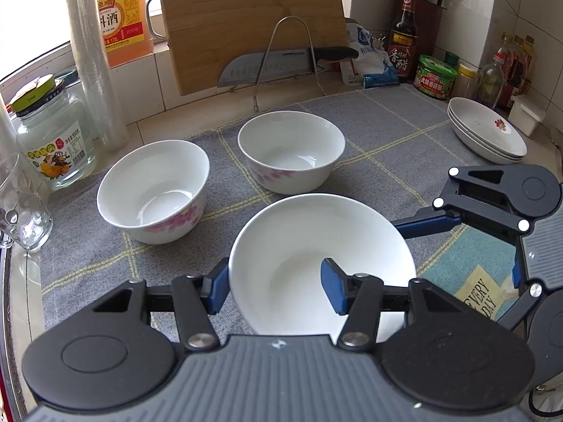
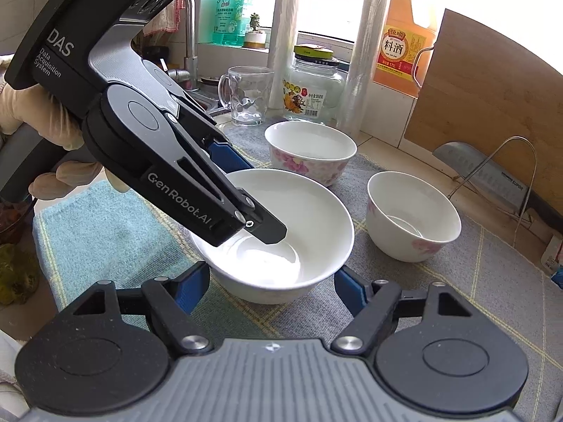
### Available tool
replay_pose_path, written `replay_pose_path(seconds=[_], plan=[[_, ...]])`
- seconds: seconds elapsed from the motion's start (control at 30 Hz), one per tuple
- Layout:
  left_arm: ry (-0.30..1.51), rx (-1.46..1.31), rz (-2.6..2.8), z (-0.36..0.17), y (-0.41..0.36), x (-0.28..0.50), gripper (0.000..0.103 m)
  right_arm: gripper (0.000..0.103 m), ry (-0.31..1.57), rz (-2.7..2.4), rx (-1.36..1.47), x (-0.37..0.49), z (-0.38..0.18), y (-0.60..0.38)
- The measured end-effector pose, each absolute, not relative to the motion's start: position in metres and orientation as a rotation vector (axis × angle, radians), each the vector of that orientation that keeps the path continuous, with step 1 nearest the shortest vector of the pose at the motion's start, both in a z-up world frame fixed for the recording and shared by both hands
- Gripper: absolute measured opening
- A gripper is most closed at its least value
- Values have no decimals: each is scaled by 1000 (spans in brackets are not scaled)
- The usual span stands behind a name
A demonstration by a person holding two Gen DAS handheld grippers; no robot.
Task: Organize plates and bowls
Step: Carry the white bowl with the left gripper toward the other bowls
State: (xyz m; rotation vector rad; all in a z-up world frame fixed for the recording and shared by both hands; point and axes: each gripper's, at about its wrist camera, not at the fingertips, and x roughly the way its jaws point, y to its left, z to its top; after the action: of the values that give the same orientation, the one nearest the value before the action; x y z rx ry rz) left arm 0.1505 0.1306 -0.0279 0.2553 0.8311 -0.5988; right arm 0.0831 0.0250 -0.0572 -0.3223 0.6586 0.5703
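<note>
Item: plain white bowl (image 1: pixel 316 263), nearest of three bowls on a grey checked cloth (image 1: pixel 369 123) spread over the surface. The left hand-held gripper (image 1: pixel 274 290) is clamped on this bowl's wall, one blue pad outside the near left side, the other pad (image 1: pixel 332 286) inside the basin; in the right wrist view its black finger reaches down into the bowl, carried by a gloved hand (image 2: pixel 42 133). The right hand-held gripper (image 2: pixel 272 290) straddles the same bowl with a blue finger at either side of its lower wall; whether the pads press on it cannot be told from the pictures, though its jaws stand near their narrowest. Second bowl with pink flower print (image 1: pixel 153 191): left of the held bowl, upright, apart from it. Third bowl, same print (image 1: pixel 291 151): behind, near the middle of the cloth. Stack of white plates (image 1: pixel 487 130): far right edge of the cloth, well apart from the bowls. Behind the cloth: wooden cutting board (image 1: pixel 246 17) leaning on the wall, knife (image 1: pixel 281 61) in a wire rack. Left side: glass jar (image 1: pixel 52 140), glass mug (image 2: pixel 246 95), orange bottle (image 1: pixel 121 17).
</note>
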Motion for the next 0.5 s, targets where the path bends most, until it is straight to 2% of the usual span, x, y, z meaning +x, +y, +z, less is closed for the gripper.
replay_pose_path(seconds=[0.5], plan=[[807, 309, -756, -27, 68, 145, 54, 82, 681, 420, -281, 59, -52, -24]])
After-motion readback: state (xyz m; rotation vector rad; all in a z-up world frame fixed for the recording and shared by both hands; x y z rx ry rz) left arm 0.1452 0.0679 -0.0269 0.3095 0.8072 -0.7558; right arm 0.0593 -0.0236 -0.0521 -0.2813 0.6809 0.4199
